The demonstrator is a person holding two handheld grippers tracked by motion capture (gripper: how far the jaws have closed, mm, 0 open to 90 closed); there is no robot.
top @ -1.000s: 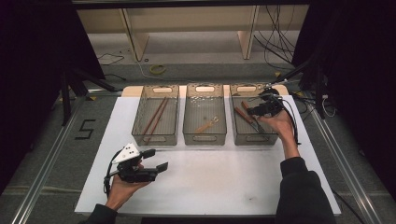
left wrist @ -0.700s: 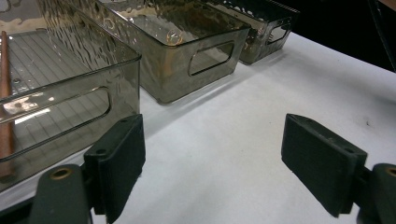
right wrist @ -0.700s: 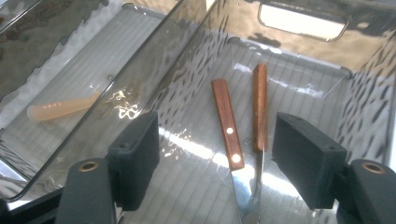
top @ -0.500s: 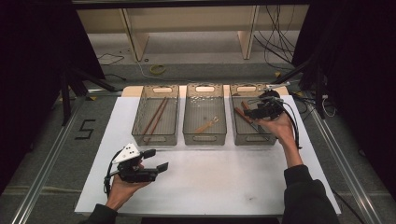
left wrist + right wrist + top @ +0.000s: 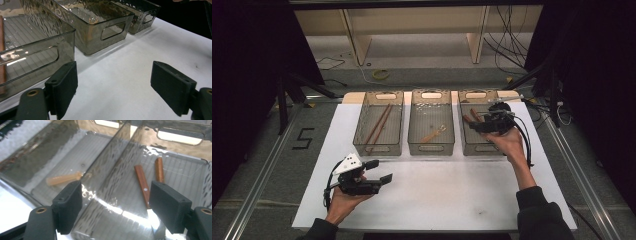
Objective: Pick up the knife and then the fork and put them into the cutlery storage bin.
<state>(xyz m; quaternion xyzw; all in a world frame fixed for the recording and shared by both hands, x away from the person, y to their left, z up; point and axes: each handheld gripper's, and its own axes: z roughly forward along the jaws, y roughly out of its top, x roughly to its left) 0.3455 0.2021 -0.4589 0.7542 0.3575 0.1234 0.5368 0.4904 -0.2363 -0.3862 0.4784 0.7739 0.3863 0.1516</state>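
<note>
Black right tongs (image 5: 115, 205) just opened wide, empty, above the right bin (image 5: 175, 167).

Right gripper (image 5: 115, 207) above bin wall, jaws wide apart, just been opening, nothing between the pads. Two brown sticks (image 5: 142, 182) lie side by side on ribbed floor of right bin (image 5: 190, 170). Pale stick (image 5: 63, 179) in neighbouring bin (image 5: 75, 152).

"5" — on the floor (image 5: 302, 139)

Dark sleeve (image 5: 539, 217) on the right arm; both grippers are black with ribbed pads (image 5: 68, 206), brass screws (image 5: 41, 210), looping cables (image 5: 525, 142).
</note>
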